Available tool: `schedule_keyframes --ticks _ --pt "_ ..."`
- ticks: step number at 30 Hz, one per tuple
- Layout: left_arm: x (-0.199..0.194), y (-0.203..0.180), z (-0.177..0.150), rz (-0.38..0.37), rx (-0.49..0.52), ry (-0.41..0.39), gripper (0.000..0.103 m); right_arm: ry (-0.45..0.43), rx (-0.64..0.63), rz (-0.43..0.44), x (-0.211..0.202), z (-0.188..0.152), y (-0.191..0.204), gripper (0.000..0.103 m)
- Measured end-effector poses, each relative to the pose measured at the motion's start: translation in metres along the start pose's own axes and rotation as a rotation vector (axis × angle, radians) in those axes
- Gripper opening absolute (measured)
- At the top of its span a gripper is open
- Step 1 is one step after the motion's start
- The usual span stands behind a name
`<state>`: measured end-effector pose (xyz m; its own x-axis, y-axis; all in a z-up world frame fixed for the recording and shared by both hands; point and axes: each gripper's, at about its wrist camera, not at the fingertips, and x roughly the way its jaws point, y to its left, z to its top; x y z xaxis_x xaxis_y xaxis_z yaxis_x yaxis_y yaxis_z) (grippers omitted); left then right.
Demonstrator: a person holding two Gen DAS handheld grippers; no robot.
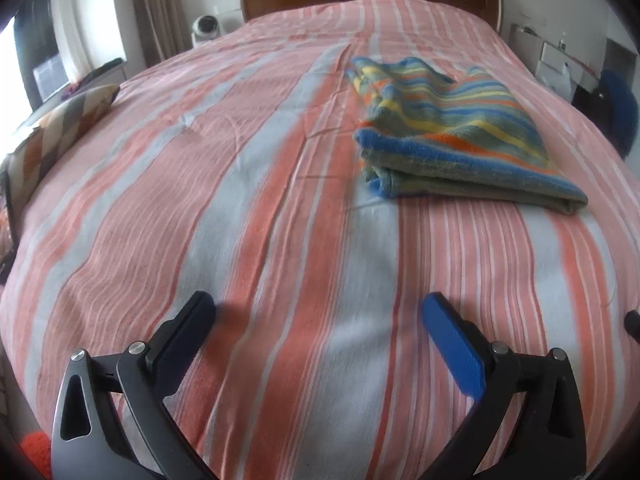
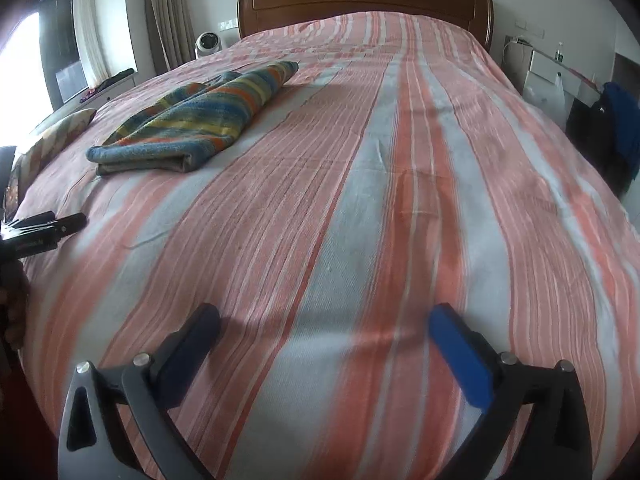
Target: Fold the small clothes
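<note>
Left gripper (image 1: pixel 318 308) at 6 o'clock, jaws spread wide, nothing between them, over the bed (image 1: pixel 240 200). Right gripper (image 2: pixel 324 316) same: jaws wide apart, empty, above the striped bedspread. Folded striped garment (image 1: pixel 452 132) lies flat on bed, at 1 o'clock in left view, well apart from jaws; at 10 o'clock in right view (image 2: pixel 200 120). Patterned pillow (image 1: pixel 60 128) at 9 o'clock on bed edge. Wooden headboard (image 2: pixel 364 0) at 12, white fan (image 2: pixel 207 43) beside it at 11.
</note>
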<state>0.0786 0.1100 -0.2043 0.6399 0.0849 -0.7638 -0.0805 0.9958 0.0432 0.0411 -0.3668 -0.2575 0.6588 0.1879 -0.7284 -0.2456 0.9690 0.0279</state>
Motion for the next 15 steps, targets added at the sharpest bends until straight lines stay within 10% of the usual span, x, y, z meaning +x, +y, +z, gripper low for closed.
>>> schedule_keyframes --ticks 4,9,15 --pt "-0.001 0.002 0.0 -0.018 0.006 0.017 0.102 -0.002 0.002 0.002 0.0 0.0 0.0 0.103" --pt "-0.022 0.033 0.036 -0.219 -0.081 -0.017 0.102 0.076 0.0 0.018 -0.003 0.011 -0.001 0.103" --pt "0.023 0.022 0.122 -0.465 -0.073 0.07 0.102 0.004 0.213 0.326 0.013 0.088 -0.016 0.102"
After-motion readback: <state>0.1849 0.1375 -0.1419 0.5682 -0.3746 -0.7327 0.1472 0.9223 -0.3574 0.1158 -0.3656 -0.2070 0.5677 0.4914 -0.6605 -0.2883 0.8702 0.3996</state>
